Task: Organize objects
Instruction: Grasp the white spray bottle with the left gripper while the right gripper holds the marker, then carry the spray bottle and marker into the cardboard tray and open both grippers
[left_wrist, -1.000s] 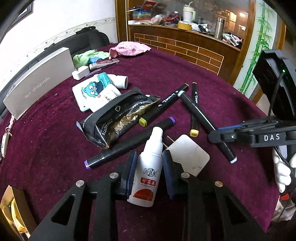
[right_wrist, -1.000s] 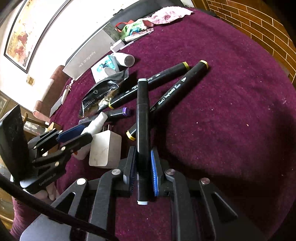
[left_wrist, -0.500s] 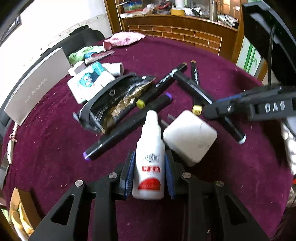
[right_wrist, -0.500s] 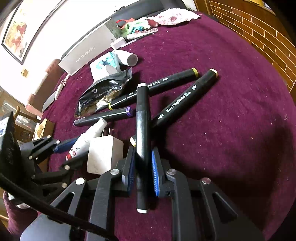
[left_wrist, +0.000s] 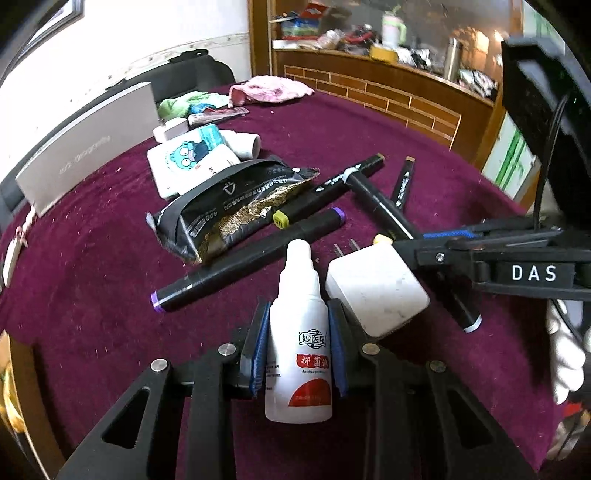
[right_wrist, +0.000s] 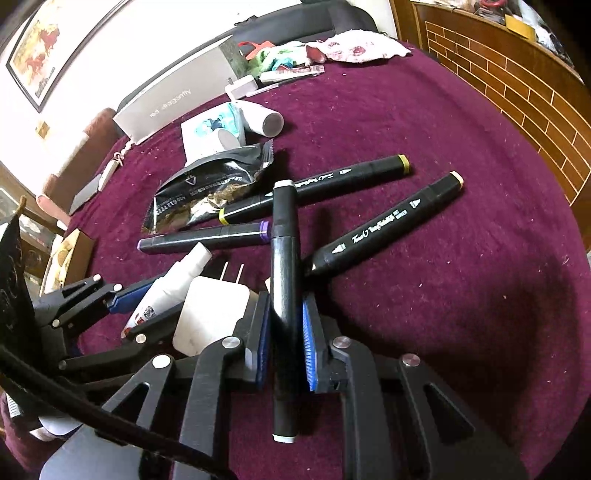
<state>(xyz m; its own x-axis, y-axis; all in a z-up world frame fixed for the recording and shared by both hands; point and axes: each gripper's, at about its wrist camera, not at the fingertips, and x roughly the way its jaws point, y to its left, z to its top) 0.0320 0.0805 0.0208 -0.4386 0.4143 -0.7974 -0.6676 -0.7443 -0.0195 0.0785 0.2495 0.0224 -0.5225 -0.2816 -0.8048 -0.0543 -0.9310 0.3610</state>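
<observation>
The left gripper (left_wrist: 300, 345) is clenched around a small white bottle (left_wrist: 300, 343) with a red label, its blue pads pressed to the bottle's sides low on the body so the nozzle points away from the hand. The right gripper (right_wrist: 284, 339) is clamped on a black marker (right_wrist: 283, 295) with white ends, gripped near its middle so that it balances, one end sticking out ahead over the other pens and the other back toward the hand. I would guess each hand has picked one item out of the pile so that like things can be grouped: pens with pens, the bottle elsewhere.

Just beside the bottle lies a white plug adapter (left_wrist: 376, 290), prongs pointing away. Three more markers remain on the desk (right_wrist: 461, 277): a purple-capped one (right_wrist: 207, 240), a yellow-capped one (right_wrist: 317, 188) and a tan-capped one (right_wrist: 388, 225), lying at loose angles to each other. A crumpled black and gold packet (left_wrist: 236, 206) lies behind the purple marker, with the yellow-capped one's end resting on it.

The desk is round, covered in deep maroon velvety cloth flecked with lint. At its far side sit a white pack with a blue cartoon face (left_wrist: 184, 162), a grey box (left_wrist: 88, 147) and a pink cloth (left_wrist: 269, 88). Beyond are a brick-patterned wooden counter (left_wrist: 388, 96) crowded with clutter, and a framed picture (right_wrist: 37, 51) on a white wall.
</observation>
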